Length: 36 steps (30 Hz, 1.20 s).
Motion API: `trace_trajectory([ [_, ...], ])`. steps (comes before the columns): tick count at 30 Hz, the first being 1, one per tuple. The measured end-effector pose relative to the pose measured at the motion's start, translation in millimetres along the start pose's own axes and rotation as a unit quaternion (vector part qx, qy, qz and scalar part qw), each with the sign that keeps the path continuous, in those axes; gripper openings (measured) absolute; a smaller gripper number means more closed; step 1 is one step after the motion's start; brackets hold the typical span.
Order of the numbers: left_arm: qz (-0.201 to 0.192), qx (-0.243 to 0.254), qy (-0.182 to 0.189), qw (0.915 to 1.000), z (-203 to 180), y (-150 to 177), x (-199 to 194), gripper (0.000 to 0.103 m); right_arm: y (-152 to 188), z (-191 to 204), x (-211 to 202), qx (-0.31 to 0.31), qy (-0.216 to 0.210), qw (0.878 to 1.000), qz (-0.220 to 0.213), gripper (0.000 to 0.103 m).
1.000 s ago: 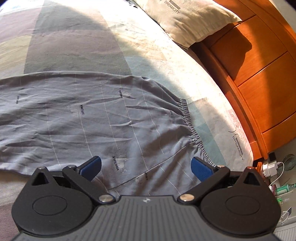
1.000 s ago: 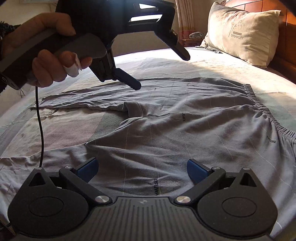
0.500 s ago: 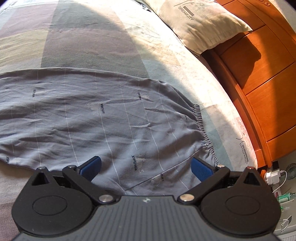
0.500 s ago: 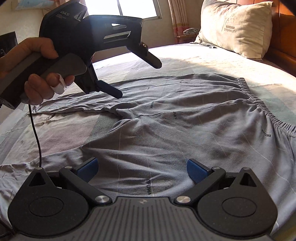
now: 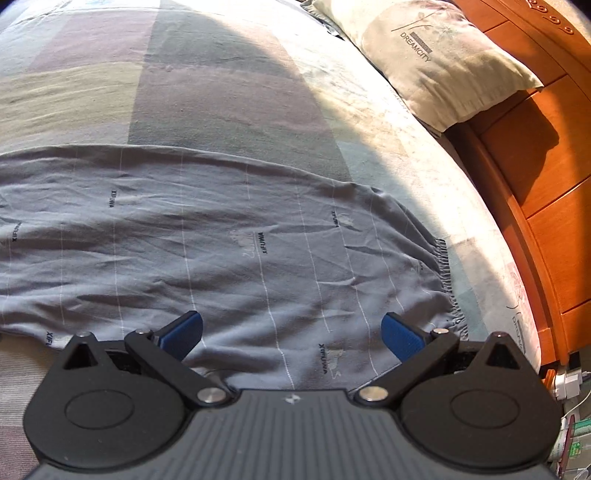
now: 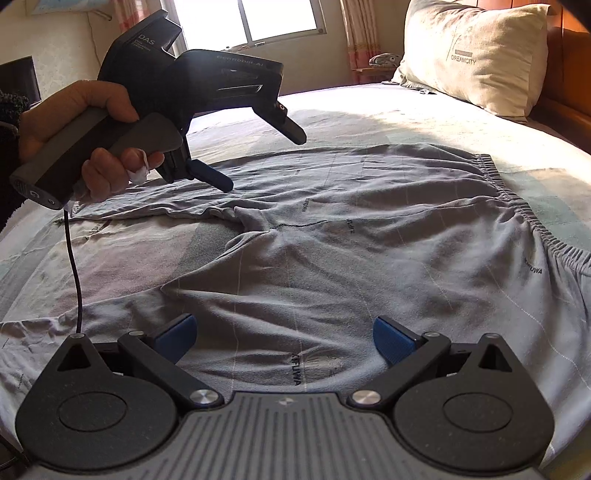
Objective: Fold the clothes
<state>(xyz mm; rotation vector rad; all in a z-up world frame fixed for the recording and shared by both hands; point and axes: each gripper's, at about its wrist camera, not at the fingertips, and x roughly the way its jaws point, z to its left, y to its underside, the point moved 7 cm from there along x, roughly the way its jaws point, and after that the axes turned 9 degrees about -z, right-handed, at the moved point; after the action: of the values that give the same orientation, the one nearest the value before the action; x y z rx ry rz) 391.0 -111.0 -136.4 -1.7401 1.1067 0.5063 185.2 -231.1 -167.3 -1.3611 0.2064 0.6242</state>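
Observation:
Grey pyjama trousers (image 6: 332,258) with thin white lines lie spread flat on the bed, elastic waistband (image 6: 517,206) to the right, two legs running left. In the left wrist view the far leg (image 5: 221,251) fills the middle, its waistband (image 5: 448,288) at right. My left gripper (image 5: 291,332) is open and empty, hovering above this leg; it also shows in the right wrist view (image 6: 264,160), held in a hand above the far leg. My right gripper (image 6: 282,338) is open and empty, just above the near leg.
A beige pillow (image 6: 476,55) leans on the orange wooden headboard (image 5: 546,155) at the right end of the bed. The patterned bedsheet (image 5: 203,85) extends beyond the trousers. A window (image 6: 258,18) is behind. Small items sit on the floor beside the bed (image 5: 569,384).
The left gripper has moved left along the far leg, away from the waistband. The right gripper has hardly moved. Both stay open.

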Motion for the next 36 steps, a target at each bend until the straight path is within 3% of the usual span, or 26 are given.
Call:
trace_trajectory([
  [3,0.020,0.012,-0.039,0.9990,8.6,7.8,11.8,0.102,0.8,0.4,0.8,-0.004,0.001,1.000,0.002,0.103],
  [5,0.014,0.002,-0.044,0.9989,11.1,4.6,1.5,0.102,1.1,-0.3,1.2,-0.004,0.001,1.000,0.002,0.103],
  [14,-0.023,0.049,-0.083,0.9951,12.5,8.8,-124.7,0.102,2.5,1.5,5.2,-0.018,0.009,1.000,-0.009,0.103],
  [19,-0.030,0.047,-0.087,0.9947,21.2,56.2,-201.1,0.102,-0.5,-1.6,0.0,0.005,0.006,1.000,-0.023,0.103],
  [24,-0.040,0.102,-0.093,0.9896,27.5,127.1,-240.5,0.102,-2.7,-3.1,-21.2,0.017,0.025,0.999,-0.045,0.103],
  [27,-0.040,0.108,-0.092,0.9891,40.7,171.5,-238.5,0.102,5.0,4.8,-37.5,-0.016,0.053,0.998,-0.041,0.103],
  [32,-0.059,0.131,-0.116,0.9827,60.2,220.7,-216.8,0.102,29.3,21.2,-47.5,-0.057,0.062,0.996,-0.007,0.103],
  [36,-0.066,0.116,-0.090,0.9869,67.7,244.3,-200.9,0.102,42.7,28.1,-45.0,-0.086,0.074,0.994,0.001,0.103],
])
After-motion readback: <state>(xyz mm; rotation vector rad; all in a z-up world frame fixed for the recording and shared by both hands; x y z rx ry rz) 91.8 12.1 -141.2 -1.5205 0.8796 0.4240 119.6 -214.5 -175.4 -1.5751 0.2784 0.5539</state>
